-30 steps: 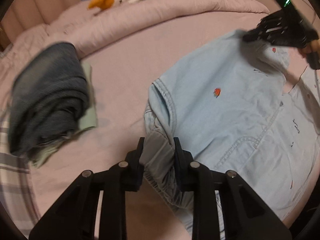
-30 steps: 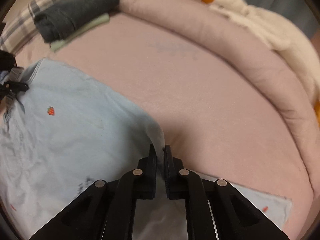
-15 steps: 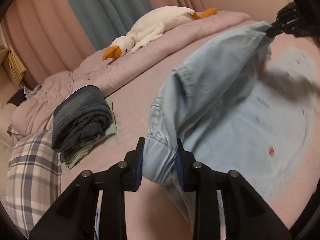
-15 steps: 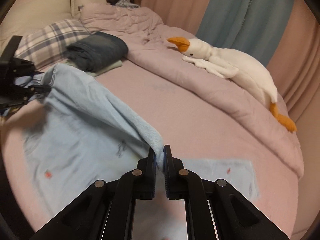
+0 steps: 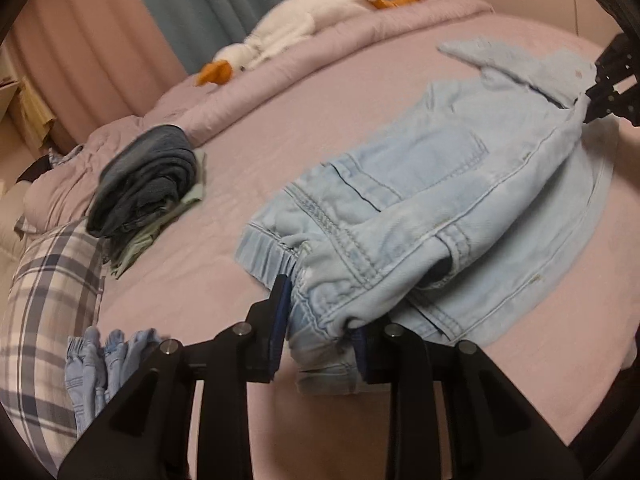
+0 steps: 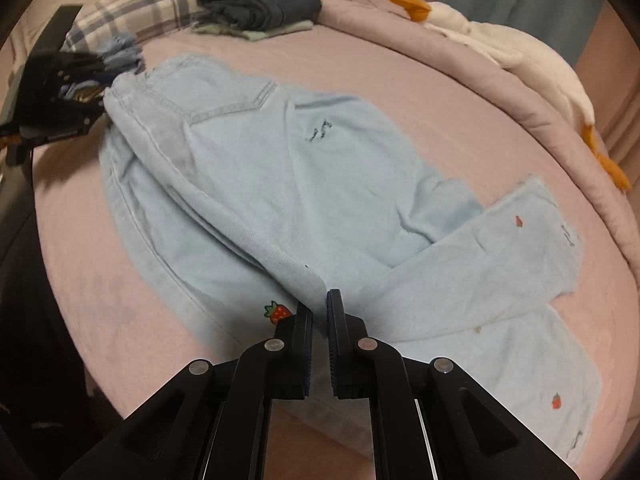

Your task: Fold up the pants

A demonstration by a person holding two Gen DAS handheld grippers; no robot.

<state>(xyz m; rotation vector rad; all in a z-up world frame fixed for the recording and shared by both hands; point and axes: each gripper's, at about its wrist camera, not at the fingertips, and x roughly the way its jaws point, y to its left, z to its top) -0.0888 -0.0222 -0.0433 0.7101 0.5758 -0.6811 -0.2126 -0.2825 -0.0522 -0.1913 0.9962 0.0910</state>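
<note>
Pants (image 5: 432, 200) of pale, soft-washed denim hang bunched at their elastic waistband in the left claw (image 5: 320, 320), whose jaws pinch the thick gather, while the right claw (image 6: 319, 308), nearly closed, nips a thin fold of leg. Half a second ago the cloth was lifted taut between them; now it lies folded lengthwise on the pink bed (image 6: 400, 80), strawberry embroidery showing.
</note>
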